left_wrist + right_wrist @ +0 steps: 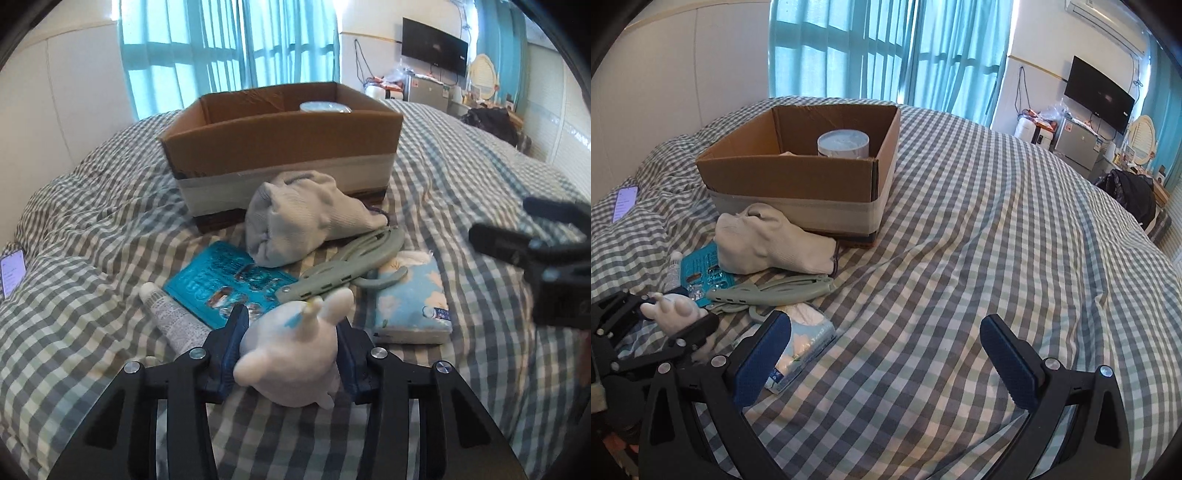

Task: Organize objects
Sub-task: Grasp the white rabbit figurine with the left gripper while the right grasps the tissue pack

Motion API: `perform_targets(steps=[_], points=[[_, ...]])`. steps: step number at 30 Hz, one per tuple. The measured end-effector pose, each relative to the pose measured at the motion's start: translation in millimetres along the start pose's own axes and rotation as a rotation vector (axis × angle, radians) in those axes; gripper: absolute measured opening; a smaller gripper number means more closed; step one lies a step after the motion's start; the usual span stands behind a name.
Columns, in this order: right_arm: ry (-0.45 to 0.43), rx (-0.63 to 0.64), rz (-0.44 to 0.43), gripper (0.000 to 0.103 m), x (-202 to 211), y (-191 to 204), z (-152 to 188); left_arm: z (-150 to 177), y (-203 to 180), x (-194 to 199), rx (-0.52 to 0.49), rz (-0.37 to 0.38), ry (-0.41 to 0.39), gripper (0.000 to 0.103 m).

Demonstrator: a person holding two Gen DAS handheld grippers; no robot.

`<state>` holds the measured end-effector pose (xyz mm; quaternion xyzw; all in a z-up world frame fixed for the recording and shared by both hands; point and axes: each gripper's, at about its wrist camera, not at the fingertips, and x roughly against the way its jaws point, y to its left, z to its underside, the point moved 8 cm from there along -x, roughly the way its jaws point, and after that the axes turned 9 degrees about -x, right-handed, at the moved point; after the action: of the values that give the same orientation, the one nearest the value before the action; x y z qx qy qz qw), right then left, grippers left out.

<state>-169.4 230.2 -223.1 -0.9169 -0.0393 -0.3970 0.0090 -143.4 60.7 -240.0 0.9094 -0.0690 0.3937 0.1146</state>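
Two claws: the left claw (291, 332) clamps the white plush toy (295, 354); the right claw (886, 354) gapes over the bedspread (960, 240).

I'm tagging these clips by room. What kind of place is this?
Most likely a lived-in bedroom: the clutter lies on a bed with a checked cover, teal curtains hang over the window, and a wall-mounted TV is above a small fridge.

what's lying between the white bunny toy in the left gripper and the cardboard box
In the left wrist view, the grey hanger and the bundled grey cloth lie between the bunny toy and the cardboard box.
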Motion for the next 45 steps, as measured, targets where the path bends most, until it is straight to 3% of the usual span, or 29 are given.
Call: perform_targets(steps=[14, 22, 27, 29, 32, 45], points=[[0.070, 0.017, -0.046, 0.103, -13.7, 40.1, 23.8, -19.0, 58.8, 31.5, 0.093, -0.035, -0.062, 0.045], [0.150, 0.060, -0.090, 0.102, -38.9, 75.2, 43.1, -2.2, 70.9, 12.8, 0.107, -0.038, -0.003, 0.045], [0.186, 0.073, -0.069, 0.083, -47.2, 76.8, 55.8, 5.1, 70.1, 5.5, 0.104, -0.038, 0.024, 0.045], [0.179, 0.069, -0.068, 0.069, -45.2, 74.6, 55.1, 6.3, 69.7, 5.6, 0.103, -0.040, 0.028, 0.045], [0.165, 0.071, -0.064, 0.061, -39.5, 70.9, 53.0, 7.3, 67.4, 8.1, 0.097, -0.045, 0.029, 0.045], [0.070, 0.027, -0.080, 0.053, 10.7, 60.3, 42.4, 2.8, 55.6, 34.6, 0.076, -0.047, -0.008, 0.045]])
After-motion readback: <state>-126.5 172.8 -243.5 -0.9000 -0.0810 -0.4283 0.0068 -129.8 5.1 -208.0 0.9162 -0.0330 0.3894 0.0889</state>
